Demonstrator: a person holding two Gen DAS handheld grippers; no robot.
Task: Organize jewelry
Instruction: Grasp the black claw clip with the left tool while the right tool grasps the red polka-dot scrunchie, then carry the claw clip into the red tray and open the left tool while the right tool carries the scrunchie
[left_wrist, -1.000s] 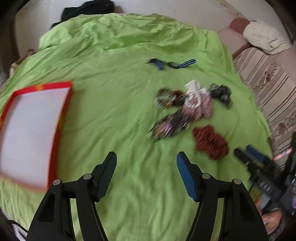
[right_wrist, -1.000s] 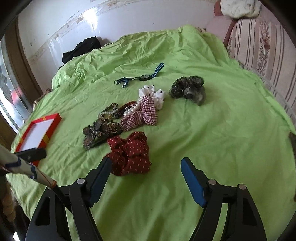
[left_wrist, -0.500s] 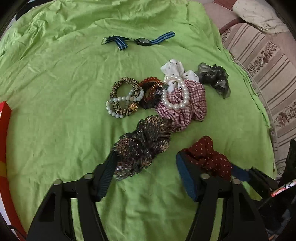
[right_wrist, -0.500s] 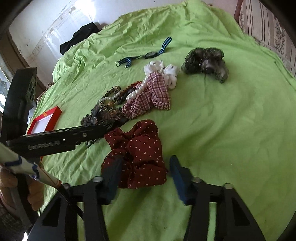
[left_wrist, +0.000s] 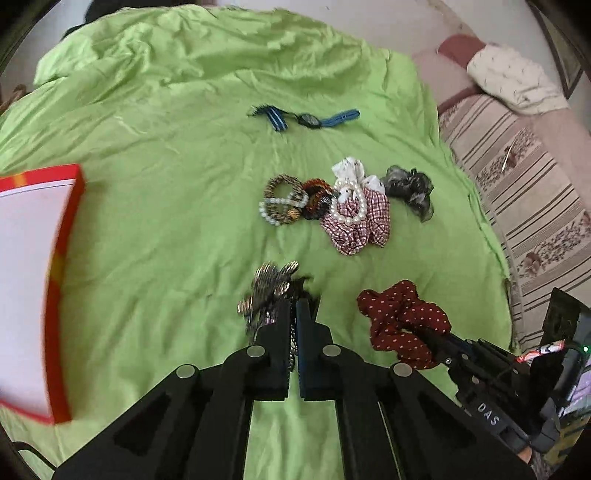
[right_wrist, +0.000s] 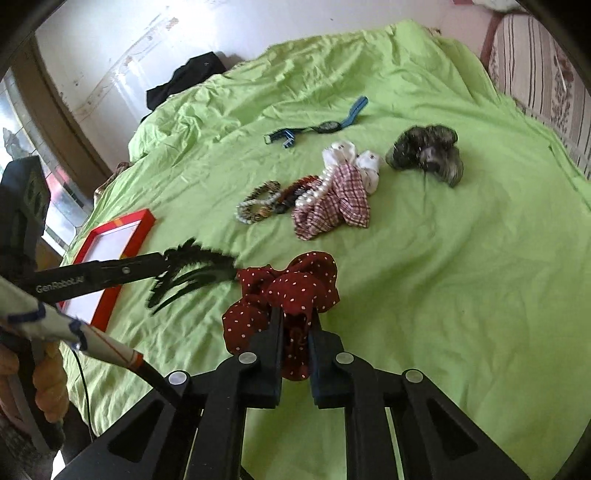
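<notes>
Currently, status as follows.
Left gripper: my jaws have just been closing and are now clamped on the sequined hair clip, near the sheet's front edge.
Sequined hair clip: blurred in both views; it appears lifted off the green sheet, but I cannot confirm this.
Right gripper: my jaws have just been closing and are now pinched on the red dotted scrunchie, its folds bunched between the pads.
Red box: open, white inside, at the sheet's left edge, well apart from both grips.
Bracelets: pearl and leopard bands at the sheet's centre, touching the plaid scrunchie.
Grey scrunchie: just beside the plaid one, toward the right edge.
Striped watch: flat, toward the sheet's far edge.
</notes>
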